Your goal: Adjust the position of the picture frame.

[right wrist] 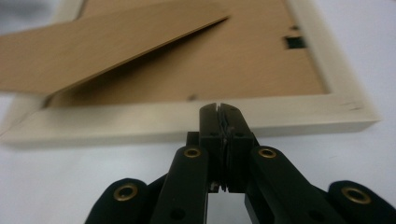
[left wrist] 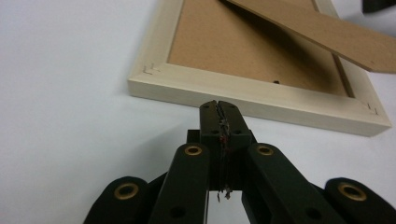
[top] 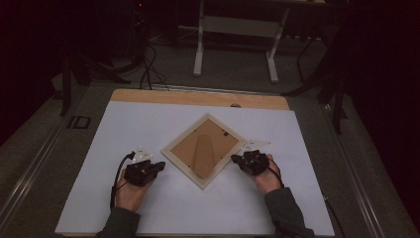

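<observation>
pale wood picture frame (top: 204,150) lies face down mid-table on the white sheet (top: 148,129), turned diamond-wise, so each hand gets a lower edge. brown easel stand (top: 201,153) is propped up off the backing. left gripper (top: 159,165) and right gripper (top: 234,158) both have jaws shut, holding nothing, tips just short of the frame rim, likely to nudge it. count: one frame, one stand, two grippers.

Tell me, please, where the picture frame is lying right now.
In the high view, the picture frame lies face down, mid-table on the white sheet, between the left gripper and right gripper.
</observation>
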`<action>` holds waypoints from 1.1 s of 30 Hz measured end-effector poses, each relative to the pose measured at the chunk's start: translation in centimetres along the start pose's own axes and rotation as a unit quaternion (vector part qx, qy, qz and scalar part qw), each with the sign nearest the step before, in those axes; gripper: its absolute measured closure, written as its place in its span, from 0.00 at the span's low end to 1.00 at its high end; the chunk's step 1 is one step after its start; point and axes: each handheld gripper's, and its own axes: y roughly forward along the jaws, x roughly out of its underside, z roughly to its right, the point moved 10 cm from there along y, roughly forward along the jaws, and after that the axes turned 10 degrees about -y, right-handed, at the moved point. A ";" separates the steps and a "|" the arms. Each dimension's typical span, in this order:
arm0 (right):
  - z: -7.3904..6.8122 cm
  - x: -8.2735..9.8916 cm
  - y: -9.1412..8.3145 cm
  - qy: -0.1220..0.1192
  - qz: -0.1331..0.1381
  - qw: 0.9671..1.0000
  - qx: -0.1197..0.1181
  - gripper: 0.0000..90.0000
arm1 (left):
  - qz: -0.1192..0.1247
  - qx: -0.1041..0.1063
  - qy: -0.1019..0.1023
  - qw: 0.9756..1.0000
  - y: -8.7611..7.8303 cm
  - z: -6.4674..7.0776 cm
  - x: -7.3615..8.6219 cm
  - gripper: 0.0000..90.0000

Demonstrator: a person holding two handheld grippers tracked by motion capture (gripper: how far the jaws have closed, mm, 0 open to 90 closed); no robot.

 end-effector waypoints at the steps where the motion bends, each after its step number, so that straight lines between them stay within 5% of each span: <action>1: 0.5 -0.2 0.1 0.004 0.001 1.000 0.004 0.98 | 0.000 0.000 -0.001 1.000 0.1 0.1 0.1 1.00; 7: 3.5 -0.6 0.7 0.020 -0.004 0.999 0.032 0.98 | -0.005 -0.005 0.003 1.000 0.5 0.2 0.3 1.00; 13: 6.1 -0.8 1.4 0.065 0.005 0.996 0.055 0.98 | -0.006 -0.014 0.013 1.000 0.8 0.6 0.5 1.00; 25: 8.0 -0.3 2.8 0.105 0.001 0.992 0.077 0.98 | -0.018 -0.019 0.038 0.999 1.6 1.4 1.0 1.00; 33: 9.5 0.1 2.8 0.128 -0.001 0.988 0.090 0.98 | -0.027 -0.008 0.037 0.999 2.3 2.3 1.5 1.00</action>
